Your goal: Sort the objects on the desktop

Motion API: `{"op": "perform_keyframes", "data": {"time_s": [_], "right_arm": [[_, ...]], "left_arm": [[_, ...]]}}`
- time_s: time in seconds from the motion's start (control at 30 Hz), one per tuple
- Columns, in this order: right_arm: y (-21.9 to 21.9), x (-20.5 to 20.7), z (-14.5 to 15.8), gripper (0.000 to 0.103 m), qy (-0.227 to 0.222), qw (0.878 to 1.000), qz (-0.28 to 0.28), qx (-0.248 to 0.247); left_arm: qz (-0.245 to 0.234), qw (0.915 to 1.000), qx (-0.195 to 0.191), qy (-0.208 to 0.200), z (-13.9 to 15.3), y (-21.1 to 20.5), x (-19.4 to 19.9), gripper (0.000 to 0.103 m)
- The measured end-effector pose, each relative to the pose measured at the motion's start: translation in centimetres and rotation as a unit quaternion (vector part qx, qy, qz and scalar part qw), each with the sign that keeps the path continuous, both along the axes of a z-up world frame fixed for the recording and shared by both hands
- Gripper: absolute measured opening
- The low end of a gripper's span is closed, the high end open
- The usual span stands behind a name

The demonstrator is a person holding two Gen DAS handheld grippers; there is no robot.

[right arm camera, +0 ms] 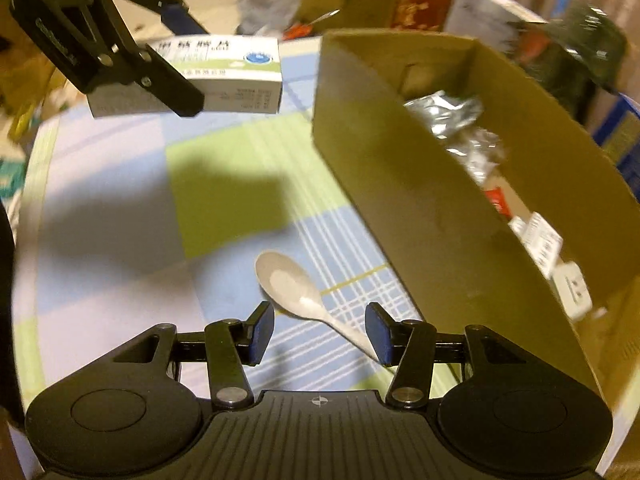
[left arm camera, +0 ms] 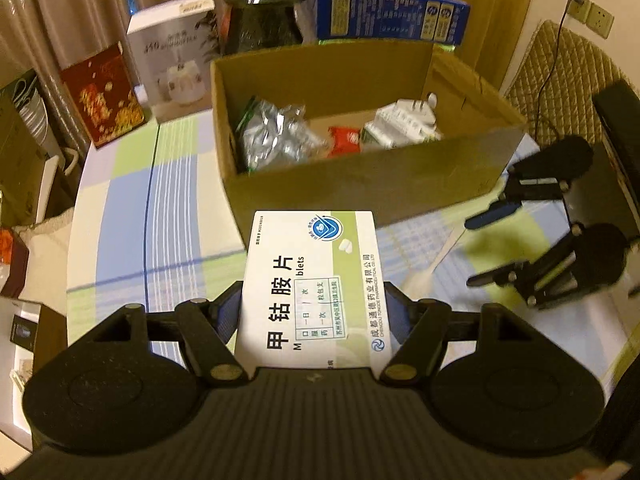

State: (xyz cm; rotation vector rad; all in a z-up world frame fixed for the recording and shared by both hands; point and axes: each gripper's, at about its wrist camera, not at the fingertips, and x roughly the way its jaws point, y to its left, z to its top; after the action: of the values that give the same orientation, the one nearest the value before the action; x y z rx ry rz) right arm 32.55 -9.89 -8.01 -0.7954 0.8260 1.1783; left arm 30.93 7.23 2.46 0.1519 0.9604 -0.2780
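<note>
My left gripper [left arm camera: 312,300] is shut on a white and green medicine box [left arm camera: 312,280], held above the checked tablecloth just short of the open cardboard box [left arm camera: 360,184]. Foil packets [left arm camera: 276,136], a red packet [left arm camera: 343,140] and a white plug [left arm camera: 404,120] lie inside the carton. In the right wrist view my right gripper [right arm camera: 320,332] is open low over a white plastic spoon [right arm camera: 288,284]. The spoon's bowl lies ahead of the fingers and its handle runs back beside the right pad [right arm camera: 380,334]. The left gripper [right arm camera: 184,60] with the medicine box [right arm camera: 240,76] shows at upper left, the cardboard box [right arm camera: 420,200] at right.
Behind the carton stand a red box [left arm camera: 104,96], a white book [left arm camera: 176,56], a dark bottle [left arm camera: 264,8] and a blue box [left arm camera: 392,16]. A quilted chair [left arm camera: 560,80] is at the right. The round table's edge [left arm camera: 76,240] curves along the left.
</note>
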Motion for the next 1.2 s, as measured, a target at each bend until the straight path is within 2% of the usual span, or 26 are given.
{"op": "perform_keyframes", "data": {"time_s": [0.17,0.33,0.57,0.67,0.7,0.83,0.87,1.0,1.2], "right_arm": [[1.5,0.7,-2.8,0.048,0.007,0.999,0.04,-0.024],[3.1,1.7,-5.0,0.048,0.012,0.998,0.05,-0.036],[4.6,3.6,-5.7,0.048,0.065,0.997,0.031,-0.008],[4.9,3.7,-5.8,0.047,0.074,0.997,0.029,-0.002],[5.0,3.7,-5.8,0.046,0.075,0.997,0.03,-0.001],[5.2,3.2,-5.6,0.014,0.072,0.997,0.034,0.001],[5.3,2.9,-5.6,0.011,0.068,0.997,0.036,-0.001],[5.2,2.1,-5.5,0.006,0.052,0.998,0.031,-0.002],[4.1,1.1,-4.6,0.006,0.057,0.997,-0.035,0.026]], "left_arm": [[0.008,0.9999,-0.007,0.009,-2.3,1.1,-0.5,0.067],[0.008,0.9997,-0.012,0.02,-4.5,1.5,-0.6,0.067],[0.007,0.9991,-0.027,0.033,-6.4,1.7,-0.1,0.067],[0.004,0.999,-0.028,0.034,-6.8,1.6,0.2,0.067],[0.004,0.999,-0.028,0.035,-6.9,1.5,0.3,0.067],[0.005,0.9988,-0.029,0.038,-7.2,1.5,0.2,0.067],[0.006,0.9988,-0.029,0.039,-7.2,1.4,0.2,0.067],[0.006,0.9988,-0.029,0.04,-7.3,1.3,-0.2,0.067],[0.007,0.9989,-0.027,0.037,-6.7,1.3,-0.9,0.067]]}}
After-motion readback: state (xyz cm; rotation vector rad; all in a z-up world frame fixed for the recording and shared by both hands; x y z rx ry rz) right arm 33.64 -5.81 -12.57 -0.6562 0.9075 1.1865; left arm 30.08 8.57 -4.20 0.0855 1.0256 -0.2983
